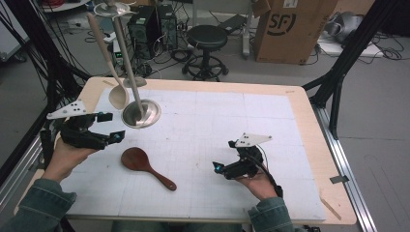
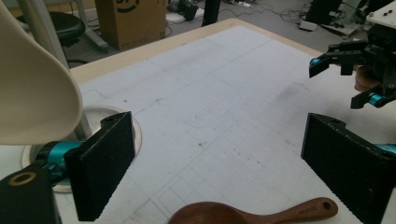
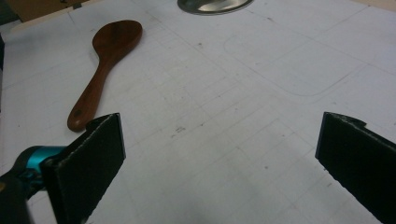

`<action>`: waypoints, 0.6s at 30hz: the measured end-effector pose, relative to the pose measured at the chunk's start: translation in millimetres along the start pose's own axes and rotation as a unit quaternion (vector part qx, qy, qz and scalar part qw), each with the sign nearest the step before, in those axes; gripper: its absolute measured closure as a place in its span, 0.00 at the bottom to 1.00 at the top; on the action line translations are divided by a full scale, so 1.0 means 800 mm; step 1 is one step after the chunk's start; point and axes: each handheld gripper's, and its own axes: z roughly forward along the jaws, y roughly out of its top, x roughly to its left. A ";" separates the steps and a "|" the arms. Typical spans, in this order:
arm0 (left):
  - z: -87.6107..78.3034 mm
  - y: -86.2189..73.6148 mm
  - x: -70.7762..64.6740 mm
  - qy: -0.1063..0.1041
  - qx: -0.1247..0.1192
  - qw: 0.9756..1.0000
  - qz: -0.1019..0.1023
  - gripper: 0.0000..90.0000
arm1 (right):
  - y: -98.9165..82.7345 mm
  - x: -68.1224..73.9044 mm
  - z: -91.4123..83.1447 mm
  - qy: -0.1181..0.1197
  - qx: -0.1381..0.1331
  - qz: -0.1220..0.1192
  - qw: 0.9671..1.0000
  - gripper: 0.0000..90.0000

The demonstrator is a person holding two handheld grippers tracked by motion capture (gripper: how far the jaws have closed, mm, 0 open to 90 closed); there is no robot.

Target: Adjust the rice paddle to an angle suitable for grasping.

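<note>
We see the left gripper (image 1: pixel 109 128) and right gripper (image 1: pixel 223 169) both wide open, empty, flanking the wooden spoon (image 1: pixel 145 166) lower centre.

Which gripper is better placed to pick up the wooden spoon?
Left. The left gripper, jaws open, hovers just beside the wooden spoon bowl; the right gripper sits farther off past the handle end.
</note>
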 end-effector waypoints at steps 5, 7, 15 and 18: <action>0.002 -0.011 -0.007 -0.003 0.007 1.000 0.001 0.09 | 0.003 0.008 0.005 0.003 0.006 -0.003 1.000 0.00; 0.002 -0.015 -0.010 -0.004 0.008 1.000 0.003 0.09 | 0.005 0.012 0.007 0.008 0.008 -0.008 1.000 0.00; 0.005 -0.027 -0.020 -0.009 0.013 1.000 0.008 0.08 | 0.010 0.022 0.011 0.013 0.008 -0.018 1.000 0.00; 0.007 -0.032 -0.022 -0.008 0.017 1.000 0.012 0.08 | 0.011 0.025 0.013 0.015 0.009 -0.018 1.000 0.00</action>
